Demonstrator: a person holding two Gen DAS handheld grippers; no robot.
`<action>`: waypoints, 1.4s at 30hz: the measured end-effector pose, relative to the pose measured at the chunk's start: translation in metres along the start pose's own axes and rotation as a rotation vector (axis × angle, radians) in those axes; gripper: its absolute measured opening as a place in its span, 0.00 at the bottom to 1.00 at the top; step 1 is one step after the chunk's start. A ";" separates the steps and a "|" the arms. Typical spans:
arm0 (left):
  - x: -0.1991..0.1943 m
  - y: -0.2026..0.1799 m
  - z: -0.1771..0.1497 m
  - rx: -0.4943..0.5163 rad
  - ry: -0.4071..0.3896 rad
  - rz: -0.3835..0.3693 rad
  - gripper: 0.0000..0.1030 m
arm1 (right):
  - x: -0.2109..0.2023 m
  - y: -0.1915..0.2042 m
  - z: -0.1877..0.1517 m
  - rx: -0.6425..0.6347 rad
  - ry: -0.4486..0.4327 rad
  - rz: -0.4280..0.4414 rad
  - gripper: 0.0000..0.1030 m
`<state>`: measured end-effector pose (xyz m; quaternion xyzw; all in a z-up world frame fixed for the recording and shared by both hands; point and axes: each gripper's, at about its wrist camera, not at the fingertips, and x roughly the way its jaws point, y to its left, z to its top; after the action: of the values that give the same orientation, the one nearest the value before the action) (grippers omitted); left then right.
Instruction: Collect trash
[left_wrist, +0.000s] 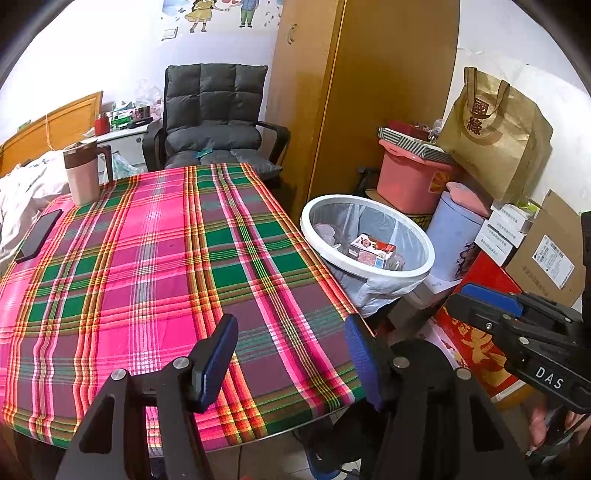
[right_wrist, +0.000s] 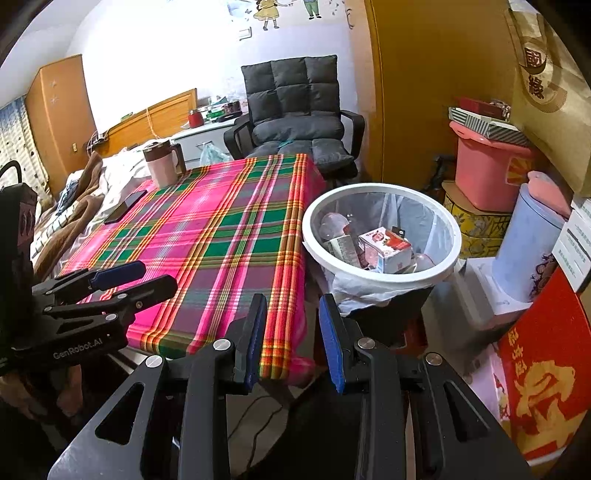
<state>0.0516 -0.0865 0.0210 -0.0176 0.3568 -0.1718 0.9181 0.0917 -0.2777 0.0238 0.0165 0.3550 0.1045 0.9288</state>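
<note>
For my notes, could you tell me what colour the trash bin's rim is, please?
White; the trash bin's rim shows best in the right wrist view.

Round white-rimmed trash bin (right_wrist: 382, 236) beside the right edge of the plaid-covered table (right_wrist: 236, 236), lined with a translucent white bag (right_wrist: 364, 288) folded over the rim and hanging down the dark outer wall. Inside, near the middle: small red-and-white carton (right_wrist: 386, 249) printed with strawberries, lying on its side. Next to it, toward the table side: a pale greenish pack (right_wrist: 341, 249) and clear crumpled plastic (right_wrist: 332, 223). Same carton (left_wrist: 373, 251) visible from the left wrist view, within the bin (left_wrist: 365, 236).
</note>
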 end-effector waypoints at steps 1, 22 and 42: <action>0.000 0.000 0.000 -0.002 0.000 0.000 0.58 | 0.000 0.000 0.000 0.000 0.000 -0.001 0.31; 0.001 0.001 -0.002 -0.004 0.013 0.019 0.58 | 0.002 0.001 0.000 0.001 0.003 0.000 0.31; 0.001 0.000 -0.005 -0.010 0.012 0.048 0.58 | 0.003 0.001 0.000 0.002 0.004 0.000 0.31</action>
<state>0.0495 -0.0862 0.0166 -0.0127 0.3636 -0.1482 0.9196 0.0937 -0.2763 0.0217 0.0174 0.3572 0.1043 0.9280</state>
